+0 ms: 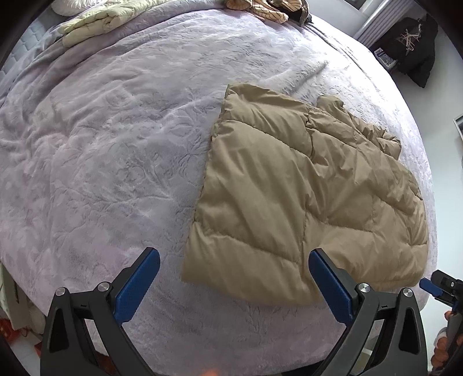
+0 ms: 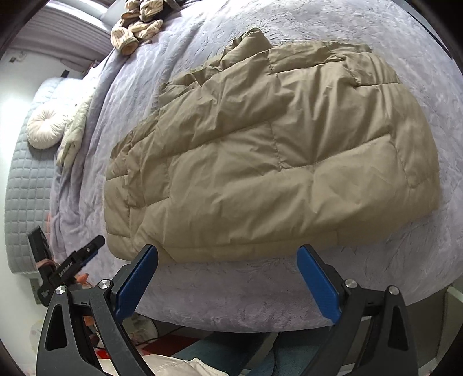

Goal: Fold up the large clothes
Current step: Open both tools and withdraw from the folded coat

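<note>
A tan quilted puffer jacket [image 1: 303, 185] lies folded into a rough rectangle on the lavender bed blanket [image 1: 115, 144], close to the bed's near edge. My left gripper [image 1: 233, 257] hovers open above the jacket's near left corner, nothing between its blue pads [image 1: 136, 286]. In the right wrist view the jacket [image 2: 260, 150] fills the middle, and my right gripper [image 2: 228, 254] stands open just in front of its near hem, empty. The left gripper [image 2: 92, 245] shows at the jacket's left; the right gripper [image 1: 434, 285] peeks in at the right edge of the left wrist view.
A striped garment [image 1: 260, 8] and a pale green folded quilt [image 1: 92, 23] lie at the bed's far end. A round cushion [image 2: 46, 127] rests on a grey quilted mattress [image 2: 23, 188]. A dark coat [image 1: 411, 49] hangs by the wall. The blanket [image 2: 231, 303] drops off at the near edge.
</note>
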